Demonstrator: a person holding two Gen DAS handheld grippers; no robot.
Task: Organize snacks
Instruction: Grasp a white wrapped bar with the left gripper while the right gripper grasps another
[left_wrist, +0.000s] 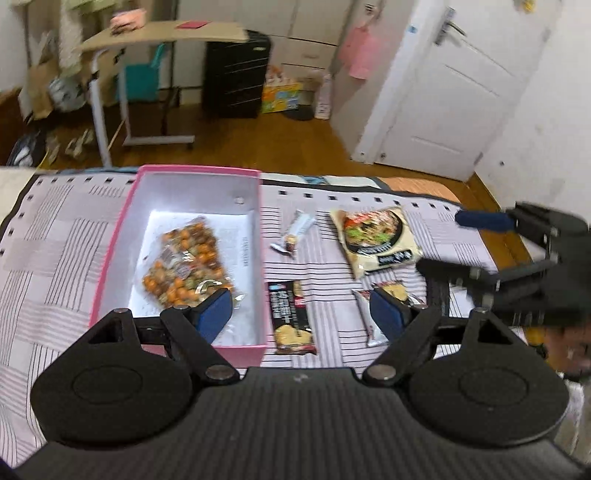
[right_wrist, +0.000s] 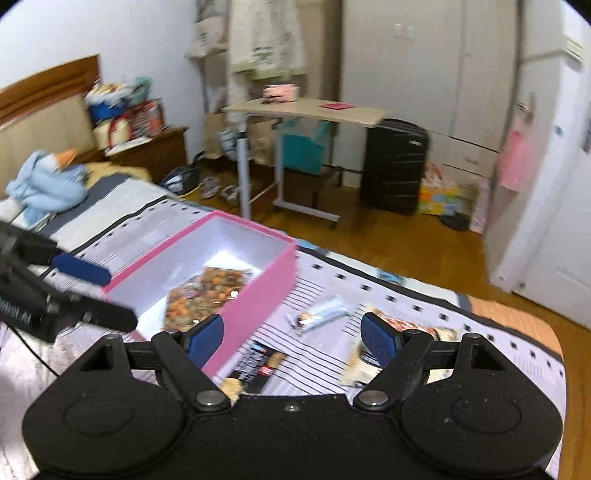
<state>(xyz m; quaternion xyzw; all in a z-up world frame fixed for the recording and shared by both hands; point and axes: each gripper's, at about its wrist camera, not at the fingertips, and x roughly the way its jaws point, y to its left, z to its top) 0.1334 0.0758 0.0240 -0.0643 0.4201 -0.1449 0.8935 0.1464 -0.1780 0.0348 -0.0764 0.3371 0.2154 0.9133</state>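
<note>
I'm holding my left hand-held gripper (left_wrist: 303, 314) above the bed (left_wrist: 66, 236), its blue pads spread wide apart and gripping nothing. Below its left pad, the pink box (left_wrist: 114, 254) is sitting open on the striped bedspread, and the bag of orange and brown snacks (left_wrist: 186, 264) is lying flat on the box's white floor. Just beside the box's right wall, the dark snack bar (left_wrist: 291, 317) is lying lengthwise on the bedspread. Farther back, the small white wrapped bar (left_wrist: 297, 234) is resting at a slant, and the noodle packet (left_wrist: 376, 240) is lying to its right. A small red and white packet (left_wrist: 380, 310) is partly hiding behind my left gripper's right pad.

My right hand-held gripper (right_wrist: 293, 334) is hovering over the same spread, fingers also wide apart and empty, with the dark bar under the gap between them and the box's near corner behind its left pad. From the left camera I'm seeing it blurred at the right edge, beside the noodle packet. Beyond the bed, a rolling desk (right_wrist: 306, 110) and a black suitcase (right_wrist: 393, 166) are standing on the wooden floor.
</note>
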